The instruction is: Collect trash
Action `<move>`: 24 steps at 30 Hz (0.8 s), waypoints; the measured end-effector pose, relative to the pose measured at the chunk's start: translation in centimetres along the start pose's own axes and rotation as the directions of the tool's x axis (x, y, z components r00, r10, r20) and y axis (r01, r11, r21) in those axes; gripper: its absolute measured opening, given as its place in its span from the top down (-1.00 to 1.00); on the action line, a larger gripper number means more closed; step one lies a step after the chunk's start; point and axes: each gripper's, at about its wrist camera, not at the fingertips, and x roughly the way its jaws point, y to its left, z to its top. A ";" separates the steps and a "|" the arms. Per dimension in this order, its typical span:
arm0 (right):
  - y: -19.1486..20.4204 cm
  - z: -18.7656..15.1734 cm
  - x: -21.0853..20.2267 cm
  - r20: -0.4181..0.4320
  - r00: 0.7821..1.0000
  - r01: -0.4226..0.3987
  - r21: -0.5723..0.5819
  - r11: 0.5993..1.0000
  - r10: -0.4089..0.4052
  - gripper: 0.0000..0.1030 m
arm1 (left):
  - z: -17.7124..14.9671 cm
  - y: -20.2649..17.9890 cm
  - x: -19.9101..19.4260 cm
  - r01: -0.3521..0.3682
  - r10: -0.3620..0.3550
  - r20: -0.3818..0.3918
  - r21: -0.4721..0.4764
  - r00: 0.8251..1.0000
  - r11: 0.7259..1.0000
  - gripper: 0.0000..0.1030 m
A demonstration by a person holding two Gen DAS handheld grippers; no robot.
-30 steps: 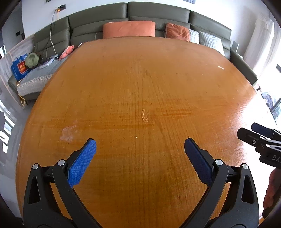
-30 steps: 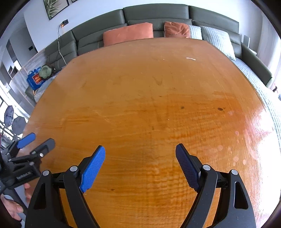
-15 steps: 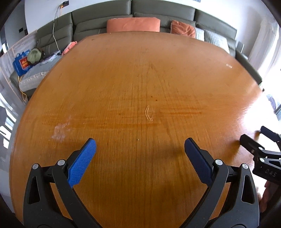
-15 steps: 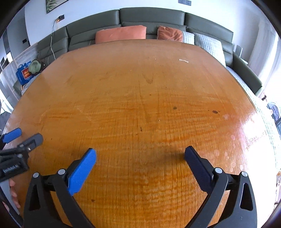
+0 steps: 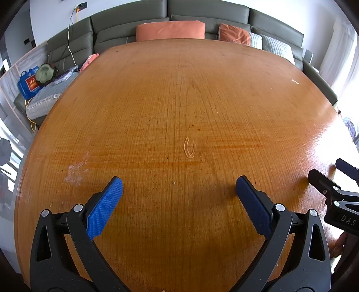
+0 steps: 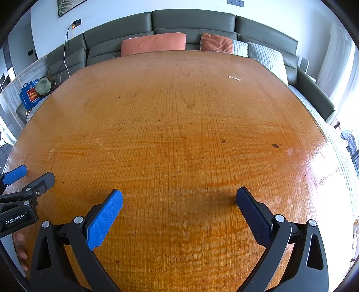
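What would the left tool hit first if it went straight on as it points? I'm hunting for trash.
Probably the bare wooden table; the left tool is open and empty. A pale rubber band lies just beyond, though depth is unclear.

Each camera sits just behind its own claw and looks forward and steeply down along the two fingers, close over the wooden counter (image 5: 179, 101) and toward the grey sofa (image 6: 193, 20) behind it. The views lie side by side, both taking in the counter and the sofa. The left wrist view catches the right claw (image 5: 332, 177) at its right edge; the right wrist view catches the left claw (image 6: 29, 177) at its left edge.
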 end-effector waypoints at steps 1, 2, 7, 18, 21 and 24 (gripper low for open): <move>0.0 0.0 0.0 0.000 1.000 0.000 0.000 1.000 0.000 -0.95 | 0.0 0.2 0.0 0.001 -0.001 0.000 0.000 1.000 1.000 -0.88; 0.0 0.0 0.0 0.000 1.000 0.000 0.000 1.000 0.000 -0.95 | 0.0 0.2 0.0 0.001 -0.001 0.000 0.000 1.000 1.000 -0.88; 0.0 0.0 0.0 0.000 1.000 0.000 0.000 1.000 0.000 -0.95 | 0.0 0.2 0.0 0.001 -0.001 0.000 0.000 1.000 1.000 -0.88; 0.0 0.0 0.0 0.000 1.000 0.000 0.000 1.000 0.000 -0.95 | 0.0 0.2 0.0 0.001 -0.001 0.000 0.000 1.000 1.000 -0.88; 0.0 0.0 0.0 0.000 1.000 0.000 0.000 1.000 0.000 -0.95 | 0.0 0.2 0.0 0.001 -0.001 0.000 0.000 1.000 1.000 -0.88; 0.0 0.1 0.0 0.000 1.000 0.000 0.000 1.000 0.000 -0.95 | 0.0 0.2 0.0 0.001 -0.001 0.000 0.000 1.000 1.000 -0.88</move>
